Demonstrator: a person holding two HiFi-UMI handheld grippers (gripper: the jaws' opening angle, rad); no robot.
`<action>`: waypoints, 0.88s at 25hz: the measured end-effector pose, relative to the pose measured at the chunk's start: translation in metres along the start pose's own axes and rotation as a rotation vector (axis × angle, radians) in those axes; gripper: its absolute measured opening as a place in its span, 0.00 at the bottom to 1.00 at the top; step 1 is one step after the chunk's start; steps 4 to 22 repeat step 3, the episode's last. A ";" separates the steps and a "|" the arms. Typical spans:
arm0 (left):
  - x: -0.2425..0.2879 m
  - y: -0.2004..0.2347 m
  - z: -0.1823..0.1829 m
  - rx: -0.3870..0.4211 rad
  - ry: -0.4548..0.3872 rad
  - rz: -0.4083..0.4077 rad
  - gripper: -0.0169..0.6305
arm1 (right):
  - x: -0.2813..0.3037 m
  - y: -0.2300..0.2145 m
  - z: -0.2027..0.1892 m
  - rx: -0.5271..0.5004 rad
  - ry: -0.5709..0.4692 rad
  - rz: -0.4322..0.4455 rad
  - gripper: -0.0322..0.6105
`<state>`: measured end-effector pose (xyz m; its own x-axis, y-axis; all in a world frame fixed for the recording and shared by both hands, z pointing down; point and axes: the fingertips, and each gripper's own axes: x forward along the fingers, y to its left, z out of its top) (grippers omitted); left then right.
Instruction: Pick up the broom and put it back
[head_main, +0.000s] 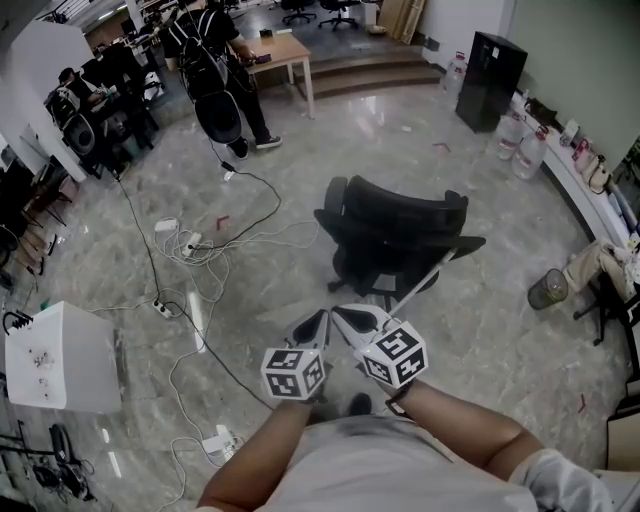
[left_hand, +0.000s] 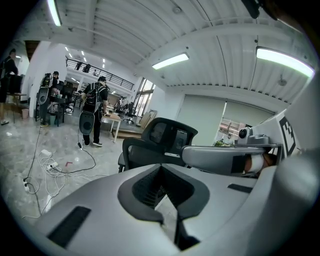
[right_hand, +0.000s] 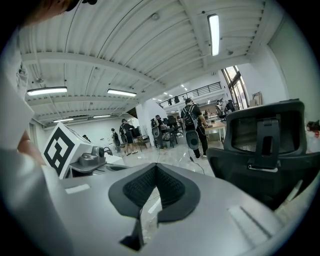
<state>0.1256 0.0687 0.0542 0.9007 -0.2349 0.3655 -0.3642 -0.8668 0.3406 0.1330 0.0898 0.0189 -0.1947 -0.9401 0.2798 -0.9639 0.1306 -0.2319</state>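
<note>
A pale thin pole (head_main: 425, 280), which looks like the broom's handle, leans against the black office chair (head_main: 395, 235) just ahead of me. Its head is hidden. The same pole shows low at the right edge of the right gripper view (right_hand: 296, 192). My left gripper (head_main: 318, 320) and right gripper (head_main: 350, 315) are held side by side close to my body, pointing at the chair and short of the pole. The left gripper (left_hand: 161, 167) has its jaws closed with nothing between them. So does the right gripper (right_hand: 156, 167).
The chair (left_hand: 160, 142) (right_hand: 265, 145) stands directly ahead. Loose cables (head_main: 190, 250) and power strips trail over the marble floor to the left. A white box (head_main: 60, 355) sits at far left. A person (head_main: 220, 70) stands behind. A bin (head_main: 548, 290) and water bottles (head_main: 520, 140) are on the right.
</note>
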 end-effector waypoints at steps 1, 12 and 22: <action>0.000 0.002 -0.001 -0.001 0.001 -0.001 0.04 | 0.001 0.000 -0.001 0.000 0.001 -0.002 0.05; 0.000 0.005 -0.002 -0.003 0.002 -0.003 0.04 | 0.004 0.000 -0.002 0.001 0.003 -0.006 0.05; 0.000 0.005 -0.002 -0.003 0.002 -0.003 0.04 | 0.004 0.000 -0.002 0.001 0.003 -0.006 0.05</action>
